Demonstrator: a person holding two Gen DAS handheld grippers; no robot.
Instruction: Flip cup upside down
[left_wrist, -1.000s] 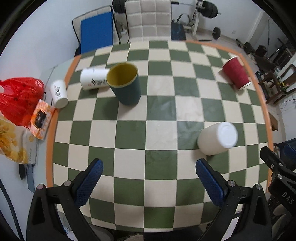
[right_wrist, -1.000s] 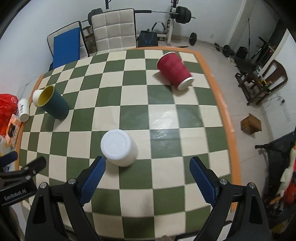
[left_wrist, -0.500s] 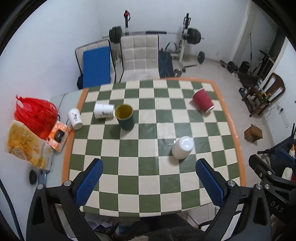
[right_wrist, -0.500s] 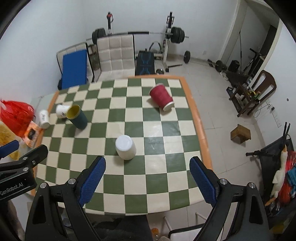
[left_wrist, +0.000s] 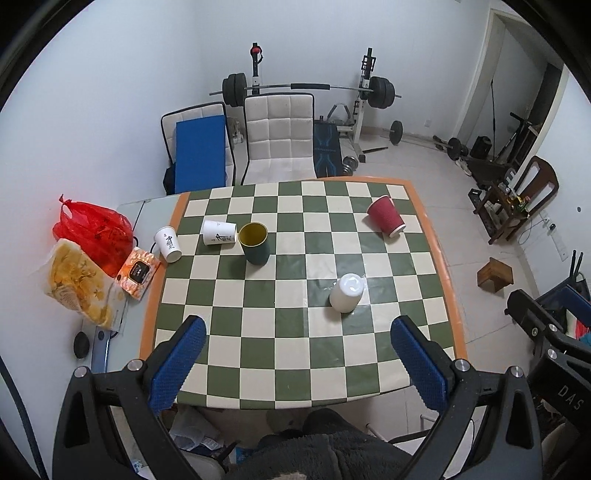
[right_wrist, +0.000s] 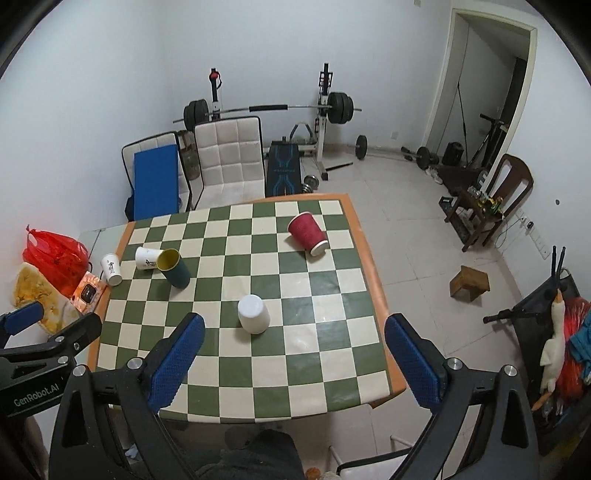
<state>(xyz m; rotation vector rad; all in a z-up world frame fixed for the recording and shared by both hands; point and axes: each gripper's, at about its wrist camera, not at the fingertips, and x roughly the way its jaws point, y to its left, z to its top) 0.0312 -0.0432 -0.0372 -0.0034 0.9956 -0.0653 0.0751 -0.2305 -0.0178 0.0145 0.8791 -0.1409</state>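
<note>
The white cup (left_wrist: 346, 297) stands upside down, base up, on the green-and-cream checkered surface (left_wrist: 258, 325), toward its right side and nearer the front edge than any other cup; in the right wrist view the same white cup (right_wrist: 253, 314) sits just ahead of the gripper's left finger, apart from it. The left gripper (left_wrist: 299, 363) is spread wide and holds nothing, its blue pads (left_wrist: 177, 363) hanging above the front edge of the surface, well short of the white cup. The right gripper (right_wrist: 293, 360) is likewise spread wide and empty, raised above the front of the surface. Left of the white cup and farther back, a dark green cup (left_wrist: 255, 243) with a yellow inside stands with its mouth up. Touching or just beside it on its left lies a white printed cup (left_wrist: 218, 232) on its side. Farther left, at the orange edge, a second printed paper cup (left_wrist: 168, 243) stands upside down. Far behind the white cup, near the right back corner, a red cup (left_wrist: 386, 216) lies tilted on its side, mouth toward the right edge. Off the left edge, well apart from the white cup, rest a red plastic bag (left_wrist: 92, 230), a yellow snack bag (left_wrist: 79, 284) and a small orange packet (left_wrist: 138, 272).
</note>
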